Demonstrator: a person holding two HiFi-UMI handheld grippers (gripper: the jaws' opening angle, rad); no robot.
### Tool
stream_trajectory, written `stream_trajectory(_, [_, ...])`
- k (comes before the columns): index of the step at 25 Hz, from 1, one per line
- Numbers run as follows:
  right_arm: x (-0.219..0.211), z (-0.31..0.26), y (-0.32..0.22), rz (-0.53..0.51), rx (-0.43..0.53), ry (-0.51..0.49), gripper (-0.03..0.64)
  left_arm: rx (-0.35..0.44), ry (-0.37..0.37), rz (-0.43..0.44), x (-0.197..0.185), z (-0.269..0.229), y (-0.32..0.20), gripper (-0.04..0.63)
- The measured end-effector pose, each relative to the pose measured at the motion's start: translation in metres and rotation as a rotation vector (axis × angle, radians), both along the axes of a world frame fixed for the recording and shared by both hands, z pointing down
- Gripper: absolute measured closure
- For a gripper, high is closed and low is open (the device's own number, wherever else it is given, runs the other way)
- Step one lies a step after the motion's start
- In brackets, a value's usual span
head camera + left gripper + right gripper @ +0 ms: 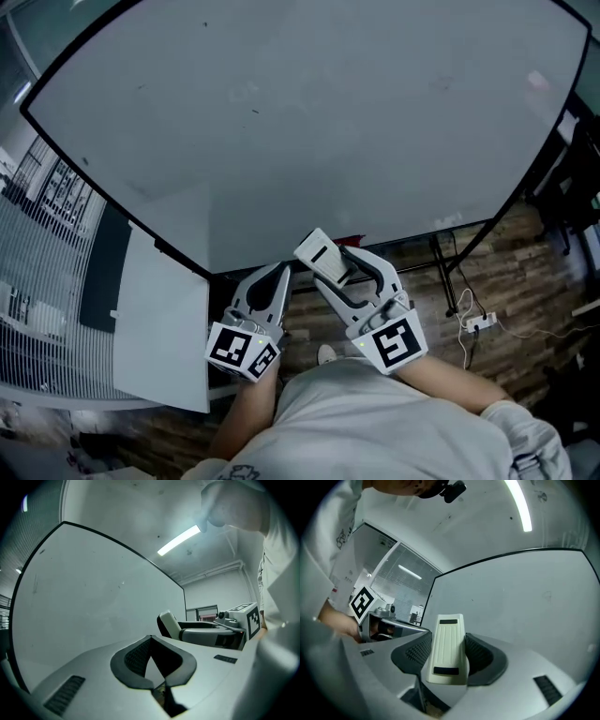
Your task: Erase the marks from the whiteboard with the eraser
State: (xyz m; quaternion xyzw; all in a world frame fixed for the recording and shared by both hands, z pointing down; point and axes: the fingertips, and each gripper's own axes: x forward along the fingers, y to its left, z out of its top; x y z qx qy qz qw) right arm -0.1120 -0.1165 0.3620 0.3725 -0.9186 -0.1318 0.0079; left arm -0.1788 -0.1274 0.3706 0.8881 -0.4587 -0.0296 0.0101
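Observation:
The whiteboard [309, 122] fills most of the head view; only faint specks [255, 111] show on it. My right gripper [330, 266] is shut on the cream eraser [317, 253], held just below the board's lower edge and apart from it. In the right gripper view the eraser [447, 648] sits upright between the dark pads [480, 654], with the whiteboard [525, 602] beyond. My left gripper [278, 275] is beside it on the left, jaws together and holding nothing. In the left gripper view its pads [136, 660] meet at the tip, and the eraser [169, 624] shows to the right.
The board's stand legs [448, 267] reach down to a wooden floor with a power strip [478, 322] and cables. A white panel [164, 319] and a metal grille [47, 281] stand at the left. The person's white shirt [375, 422] is at the bottom.

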Motion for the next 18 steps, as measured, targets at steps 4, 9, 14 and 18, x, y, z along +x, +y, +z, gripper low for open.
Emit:
stream_trajectory(4, [0.032, 0.011, 0.037, -0.013, -0.038, -0.02, 0.382, -0.023, 0.022, 0.003, 0.031, 0.005, 0.035, 0.589])
stream_trajectory(9, [0.059, 0.014, 0.076, -0.041, -0.063, -0.058, 0.382, -0.047, 0.033, -0.021, 0.055, 0.011, 0.08, 0.588])
stream_trajectory(14, [0.072, 0.021, 0.11, -0.078, -0.063, -0.043, 0.382, -0.069, 0.016, -0.056, 0.065, 0.019, 0.116, 0.588])
stream_trajectory(18, [0.077, 0.027, 0.124, -0.094, -0.086, -0.053, 0.382, -0.075, 0.002, -0.079, 0.064, 0.021, 0.133, 0.588])
